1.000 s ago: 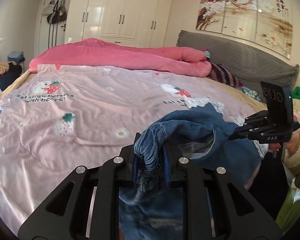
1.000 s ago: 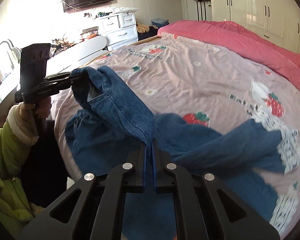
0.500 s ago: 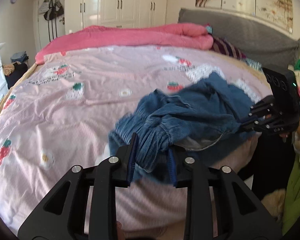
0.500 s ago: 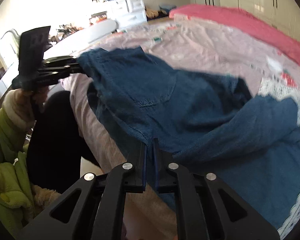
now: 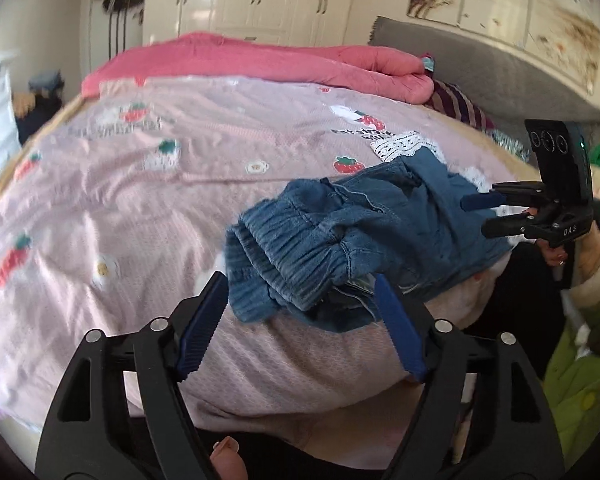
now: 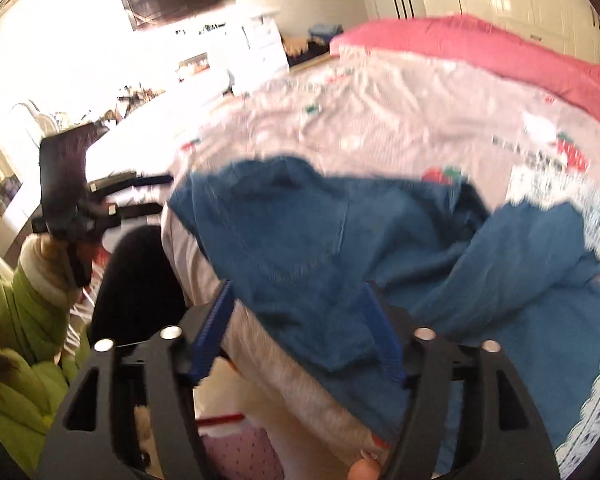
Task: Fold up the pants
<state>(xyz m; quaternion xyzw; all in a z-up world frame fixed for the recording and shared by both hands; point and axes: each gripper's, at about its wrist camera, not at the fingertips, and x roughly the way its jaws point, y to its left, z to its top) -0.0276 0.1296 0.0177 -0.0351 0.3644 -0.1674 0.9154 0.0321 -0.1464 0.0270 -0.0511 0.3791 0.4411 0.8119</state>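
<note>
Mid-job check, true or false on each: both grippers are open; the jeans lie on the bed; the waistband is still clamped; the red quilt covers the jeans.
1. Both the left gripper and right gripper are open. True.
2. The jeans lie on the pink strawberry bedspread. True.
3. The elastic waistband is clamped. False: it lies free between spread jaws.
4. The red quilt covers the jeans. False: it is bunched at the far side, apart.
</note>
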